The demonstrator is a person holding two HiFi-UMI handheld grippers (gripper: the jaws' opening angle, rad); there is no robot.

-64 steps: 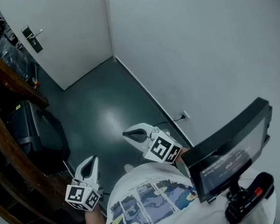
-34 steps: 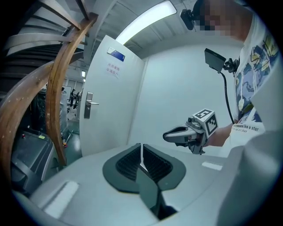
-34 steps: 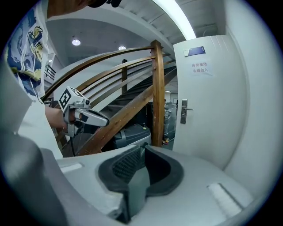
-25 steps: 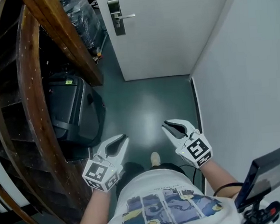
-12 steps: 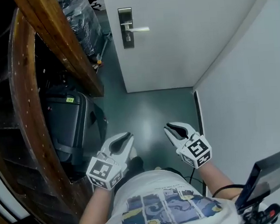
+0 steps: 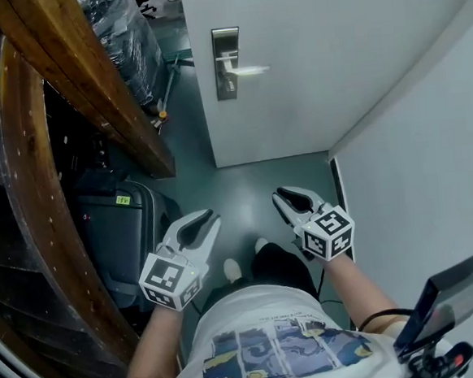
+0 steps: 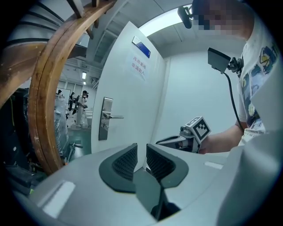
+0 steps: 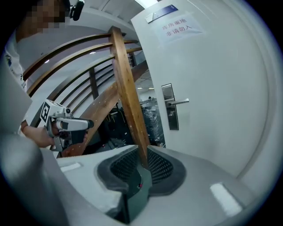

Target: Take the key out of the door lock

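The white door (image 6: 316,64) stands ahead, with a metal lock plate (image 6: 226,63) and lever handle (image 6: 247,70) near its left edge. The plate also shows in the left gripper view (image 7: 106,118) and the right gripper view (image 8: 170,112). A key is too small to make out. My left gripper (image 6: 207,219) is held low left, well short of the door. Its jaws have just been opening and stand a narrow gap apart (image 7: 141,152) with nothing between them. My right gripper (image 6: 283,196) hangs at the right, also far from the lock, its jaws slightly apart and empty (image 8: 142,156).
A curved wooden stair rail (image 6: 89,81) runs down the left side. Below it stands a black case (image 6: 118,234), with plastic-wrapped goods (image 6: 126,30) behind. A white wall (image 6: 431,169) closes the right. My shoes (image 6: 232,268) are on the dark green floor (image 6: 244,183).
The door and its lock plate have grown larger and come lower in the head view. Both grippers have been carried forward toward the door, still side by side.
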